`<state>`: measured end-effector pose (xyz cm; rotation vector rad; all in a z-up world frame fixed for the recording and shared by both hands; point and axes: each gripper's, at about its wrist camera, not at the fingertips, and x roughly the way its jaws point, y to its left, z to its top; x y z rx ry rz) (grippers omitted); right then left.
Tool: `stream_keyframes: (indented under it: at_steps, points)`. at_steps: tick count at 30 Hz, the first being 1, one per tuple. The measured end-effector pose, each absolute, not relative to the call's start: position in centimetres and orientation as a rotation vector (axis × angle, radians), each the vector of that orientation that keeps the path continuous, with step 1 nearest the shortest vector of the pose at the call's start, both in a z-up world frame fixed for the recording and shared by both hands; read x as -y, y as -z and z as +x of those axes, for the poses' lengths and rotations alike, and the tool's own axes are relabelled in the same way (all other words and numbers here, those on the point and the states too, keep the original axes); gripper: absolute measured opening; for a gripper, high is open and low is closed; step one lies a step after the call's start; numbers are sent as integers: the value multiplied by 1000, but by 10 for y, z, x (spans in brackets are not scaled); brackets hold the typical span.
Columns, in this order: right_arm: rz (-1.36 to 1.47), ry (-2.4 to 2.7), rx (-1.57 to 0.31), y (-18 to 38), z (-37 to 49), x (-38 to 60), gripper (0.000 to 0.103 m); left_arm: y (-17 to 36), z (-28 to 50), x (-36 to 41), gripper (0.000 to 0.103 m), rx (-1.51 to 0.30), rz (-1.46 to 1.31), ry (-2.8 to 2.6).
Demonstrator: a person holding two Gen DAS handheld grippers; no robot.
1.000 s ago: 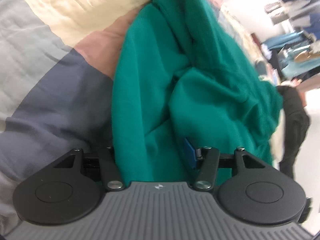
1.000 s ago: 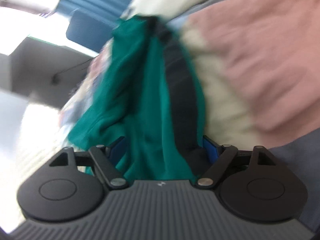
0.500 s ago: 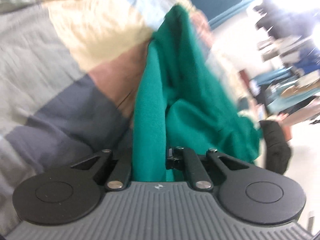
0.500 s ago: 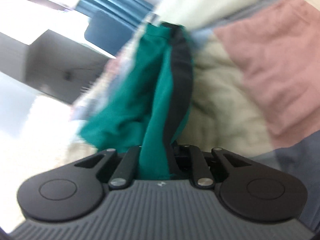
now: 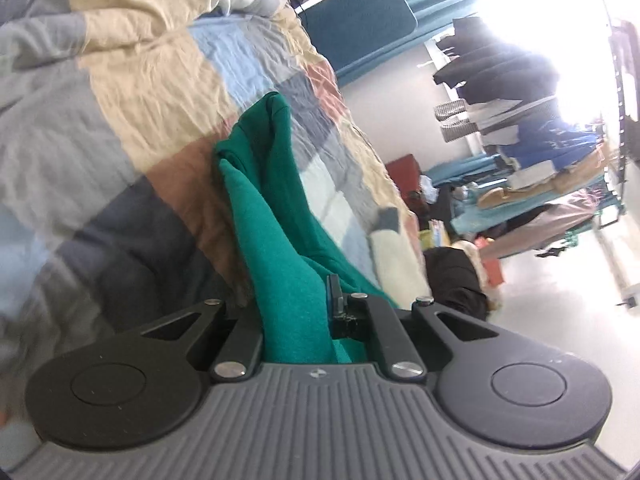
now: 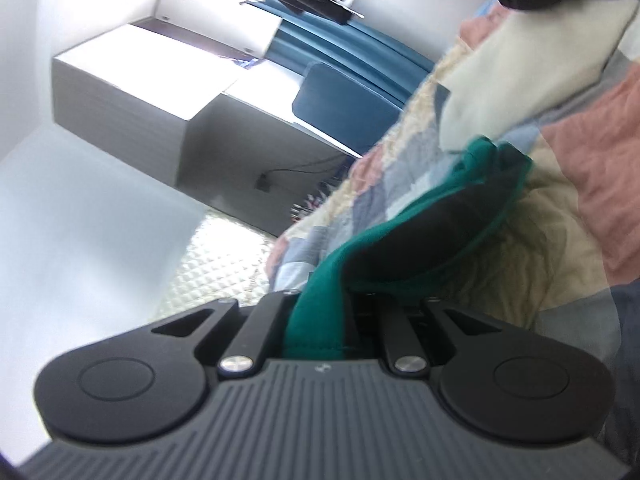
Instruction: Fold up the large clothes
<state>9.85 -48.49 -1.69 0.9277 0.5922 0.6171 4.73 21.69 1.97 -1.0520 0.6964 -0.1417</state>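
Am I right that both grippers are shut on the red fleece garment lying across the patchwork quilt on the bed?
Not quite: the garment is green, not red. The left wrist view shows the left gripper shut on green fleece, and the right wrist view shows the right gripper shut on it too, over the patchwork quilt.

The left gripper's fingertips are buried in the green garment, so the pads cannot be seen. The right gripper's tips are likewise covered by the same cloth, whose dark inner panel is too blurred to name, perhaps a lining. Toward three o'clock in the left view, glare washes out the clothes rack. The patchwork quilt runs off the frame at nine o'clock.
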Motion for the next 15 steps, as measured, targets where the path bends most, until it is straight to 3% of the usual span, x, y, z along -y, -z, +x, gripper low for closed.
stream_keyframes:
  at_steps: [8,15]
  points:
    - [999,-514,-614,16,124,487,11,-24,59,-217,7,-599,-1081,164]
    - [1080,-393,-584,23,211,472,13,-28,137,-210,7,-469,-1085,78]
